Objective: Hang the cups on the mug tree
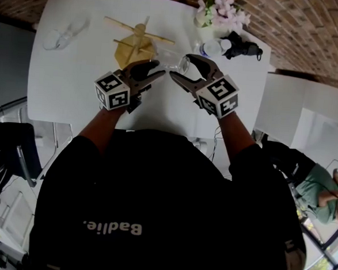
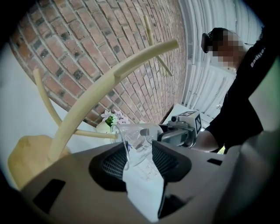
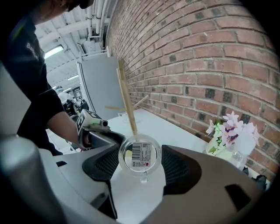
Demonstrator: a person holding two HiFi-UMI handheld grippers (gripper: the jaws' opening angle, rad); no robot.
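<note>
A clear glass cup (image 1: pixel 174 60) hangs over the table between my two grippers. My right gripper (image 1: pixel 179 66) is shut on it. In the right gripper view the cup (image 3: pixel 140 155) shows its labelled bottom, handle down, with both pads of that gripper (image 3: pixel 140 165) against its sides. My left gripper (image 1: pixel 160 68) faces it from the left and stands wide, and the cup's mouth end (image 2: pixel 138 141) sits between the jaws (image 2: pixel 138 152) without being squeezed. The wooden mug tree (image 1: pixel 135 42) stands just behind, its pegs bare. A second clear cup (image 1: pixel 63 35) lies at the far left.
A vase of pale flowers (image 1: pixel 221 14) stands at the table's (image 1: pixel 73 96) far right corner, with a black object (image 1: pixel 244 48) and a small bottle (image 1: pixel 212 48) beside it. The brick wall runs along the far edge. A tree peg (image 2: pixel 100 87) arches close above my left gripper.
</note>
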